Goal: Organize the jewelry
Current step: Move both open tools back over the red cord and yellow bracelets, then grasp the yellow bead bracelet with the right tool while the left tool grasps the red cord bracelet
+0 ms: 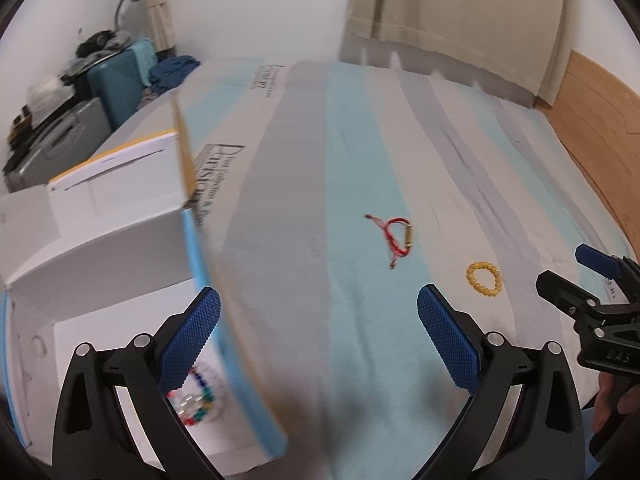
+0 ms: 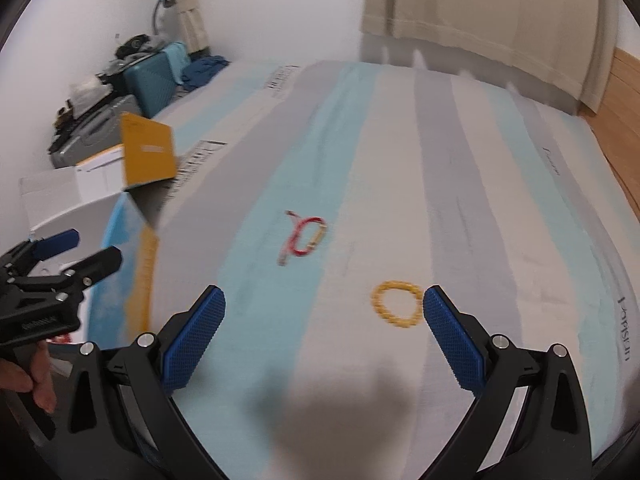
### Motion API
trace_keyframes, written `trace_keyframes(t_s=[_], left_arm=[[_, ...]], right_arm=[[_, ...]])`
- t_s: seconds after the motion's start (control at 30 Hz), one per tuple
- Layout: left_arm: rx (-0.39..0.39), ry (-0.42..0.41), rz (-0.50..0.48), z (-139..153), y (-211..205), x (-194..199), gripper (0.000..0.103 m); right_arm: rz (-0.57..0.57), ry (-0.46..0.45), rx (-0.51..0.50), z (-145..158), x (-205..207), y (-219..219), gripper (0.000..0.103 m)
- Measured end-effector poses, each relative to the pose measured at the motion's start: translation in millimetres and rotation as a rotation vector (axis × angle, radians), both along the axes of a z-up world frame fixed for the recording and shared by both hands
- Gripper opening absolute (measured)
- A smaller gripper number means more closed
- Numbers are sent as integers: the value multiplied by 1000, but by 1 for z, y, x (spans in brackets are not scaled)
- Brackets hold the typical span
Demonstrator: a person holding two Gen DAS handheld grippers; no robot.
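A red cord bracelet (image 1: 394, 236) with a gold tube lies on the striped bed cover; it also shows in the right wrist view (image 2: 305, 237). A yellow bead bracelet (image 1: 483, 277) lies to its right, just left of my right gripper's right finger (image 2: 397, 304). An open white box (image 1: 100, 264) stands at the left; inside it lies a multicoloured bead bracelet (image 1: 198, 398). My left gripper (image 1: 319, 334) is open and empty, straddling the box's right wall. My right gripper (image 2: 324, 332) is open and empty above the cover.
The box's orange lid flap (image 2: 148, 152) stands up. Suitcases (image 2: 154, 76) and clutter are stacked against the far left wall. A beige curtain (image 2: 480, 8) hangs behind the bed. Wooden floor (image 1: 600, 128) shows at the right.
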State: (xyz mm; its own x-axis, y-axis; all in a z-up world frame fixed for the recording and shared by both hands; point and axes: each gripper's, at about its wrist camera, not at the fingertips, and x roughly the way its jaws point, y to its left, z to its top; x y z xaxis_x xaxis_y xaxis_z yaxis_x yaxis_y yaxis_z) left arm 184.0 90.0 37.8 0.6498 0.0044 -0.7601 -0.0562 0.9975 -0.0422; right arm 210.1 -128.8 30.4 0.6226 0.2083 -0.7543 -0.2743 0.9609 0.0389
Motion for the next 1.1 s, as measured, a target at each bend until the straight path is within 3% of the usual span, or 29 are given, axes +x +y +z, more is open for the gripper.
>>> trace_keyframes(t_s=[0.67,1.1], left_arm=[[-43,58,-116,-75,-72,105,97],[19,90,-151,-123,-94,158,97]], right_arm=[[-126,98,-34,-95,67,-74,95],[-117,139,-36,-135,91,-78,95]])
